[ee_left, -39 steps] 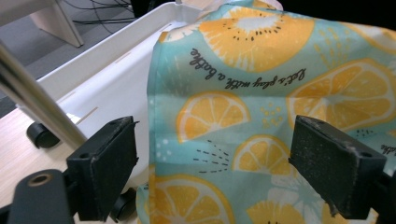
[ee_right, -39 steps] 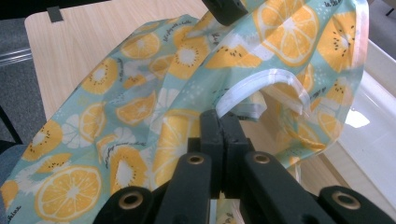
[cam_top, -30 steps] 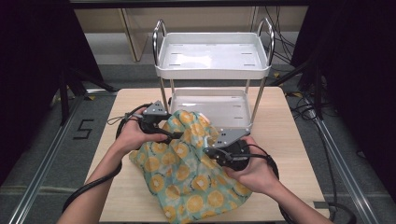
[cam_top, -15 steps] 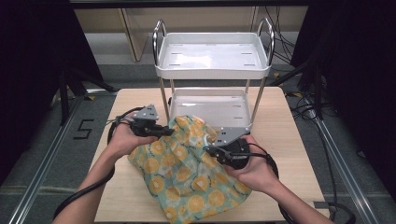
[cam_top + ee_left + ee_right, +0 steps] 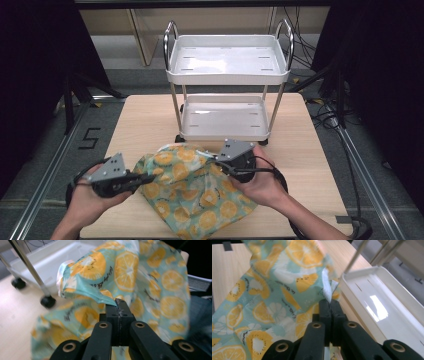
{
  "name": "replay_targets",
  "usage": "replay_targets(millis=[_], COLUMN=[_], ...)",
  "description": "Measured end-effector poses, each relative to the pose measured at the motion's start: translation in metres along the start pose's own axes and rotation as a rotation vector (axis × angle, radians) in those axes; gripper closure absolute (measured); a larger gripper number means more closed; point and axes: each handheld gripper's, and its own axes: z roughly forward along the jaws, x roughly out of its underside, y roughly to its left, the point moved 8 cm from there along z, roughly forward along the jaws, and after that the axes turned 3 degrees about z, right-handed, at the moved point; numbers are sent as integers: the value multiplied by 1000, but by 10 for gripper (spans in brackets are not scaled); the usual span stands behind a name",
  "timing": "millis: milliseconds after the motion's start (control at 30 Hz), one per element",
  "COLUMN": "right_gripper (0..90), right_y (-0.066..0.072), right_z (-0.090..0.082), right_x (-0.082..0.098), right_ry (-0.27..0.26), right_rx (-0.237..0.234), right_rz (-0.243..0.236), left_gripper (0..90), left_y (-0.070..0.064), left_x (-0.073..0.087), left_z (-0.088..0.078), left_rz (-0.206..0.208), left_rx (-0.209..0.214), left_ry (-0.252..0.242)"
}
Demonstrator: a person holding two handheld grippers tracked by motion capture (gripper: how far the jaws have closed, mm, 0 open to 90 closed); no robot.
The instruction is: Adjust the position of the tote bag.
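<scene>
Cloth work here, mid-spread: the left hand-held gripper (image 5: 142, 178) has its jaws clamped on a hem of the orange-slice print cloth (image 5: 192, 192), and in the left gripper view that pinch sits right at a folded edge (image 5: 110, 301) of the fabric. The jaws have just been closing, and the cloth is plainly caught between them. The cloth itself lies crumpled on the wooden surface (image 5: 145, 125), near its front edge, just in front of the white 2-tier cart (image 5: 227, 75).

Over to the right: the right hand-held gripper (image 5: 218, 162) is clenched too, biting a corner of the same cloth (image 5: 328, 293) close beside the cart's lower tray (image 5: 384, 312).

My read is that both corners are secured and the step in hand is opening the cloth out. The next move likely calls for drawing the 2 grips apart and lifting enough to shake out the bunched middle, while keeping clear of the cart's legs and castors (image 5: 47, 301).

Hard to make out: the left gripper view is motion-blurred, the cloth's far edge is folded under itself, and the near edge runs off the bottom of the high view. What lies beneath the fabric is hidden.
</scene>
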Motion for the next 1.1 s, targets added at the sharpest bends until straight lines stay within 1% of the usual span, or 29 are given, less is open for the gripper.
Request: replay_targets(millis=[33,67,100,133,167,200,267,300,333,367,400,433,467,500,533,600,667,700,767,800,833,867,900,933,967,1000,1033,1067,1100], right_gripper=[900,900,900,900,900,900,900,900,900,900,900,900,900,900,887,844,813,724,684,609,609,583,583,572,572,564,561,558,558], right_y=[0,4,20,28,28,44,58,63,67,71,74,77,81,81,91,98,99,96,94,79,79,64,64,45,45,28,24,19,19], right_z=[0,1,4,6,6,10,14,18,20,20,23,24,25,25,26,27,27,21,17,1,1,-21,-21,-40,-40,-57,-63,-69,-69], right_x=[0,-2,-5,-6,-6,-5,0,2,5,8,11,13,16,16,23,29,31,32,31,23,23,22,22,27,27,41,49,63,63], right_ry=[0,-6,-18,-20,-20,-12,13,13,24,50,55,61,67,67,97,119,120,110,102,36,36,11,11,-7,-7,6,22,57,57], right_rx=[0,-8,-36,-46,-46,-89,-125,-148,-161,-181,-202,-213,-236,-236,-293,-329,-338,-344,-344,-340,-340,-318,-318,-286,-286,-261,-263,-273,-273], right_rz=[0,-11,-39,-69,-69,-108,-123,-160,-170,-144,-169,-182,-199,-199,-256,-278,-281,-262,-245,-217,-217,-112,-112,-67,-67,10,40,95,95], left_gripper=[894,894,894,894,893,893,892,892,891,892,892,892,892,892,892,892,892,892,892,892,892,892,892,892,892,892,892,892,892], left_y=[0,-5,-8,-15,-15,-22,-25,-27,-26,-28,-30,-31,-30,-30,-31,-30,-29,-29,-29,-31,-30,-31,-31,-29,-29,-29,-29,-30,-31], left_x=[0,9,17,29,29,43,57,62,66,71,74,77,81,81,87,90,92,92,93,93,93,93,93,93,93,93,93,92,92], left_z=[0,-3,-5,-8,-8,-8,-7,-7,-6,-5,-3,-1,-1,-1,2,7,7,10,11,13,13,13,13,13,13,13,13,14,14], left_rz=[0,-15,-18,-36,-36,-47,-63,-73,-64,-73,-81,-78,-52,-52,-60,-69,-58,-61,-47,-57,-42,-52,-52,-46,-46,-49,-49,-58,-57], left_rx=[0,-2,-14,-7,-7,-2,-2,0,-6,6,9,15,6,6,23,13,20,20,22,32,25,29,29,21,21,20,20,27,23], left_ry=[0,4,22,36,36,56,75,89,97,113,118,131,171,171,203,215,228,228,241,234,249,244,244,250,250,248,248,239,241])
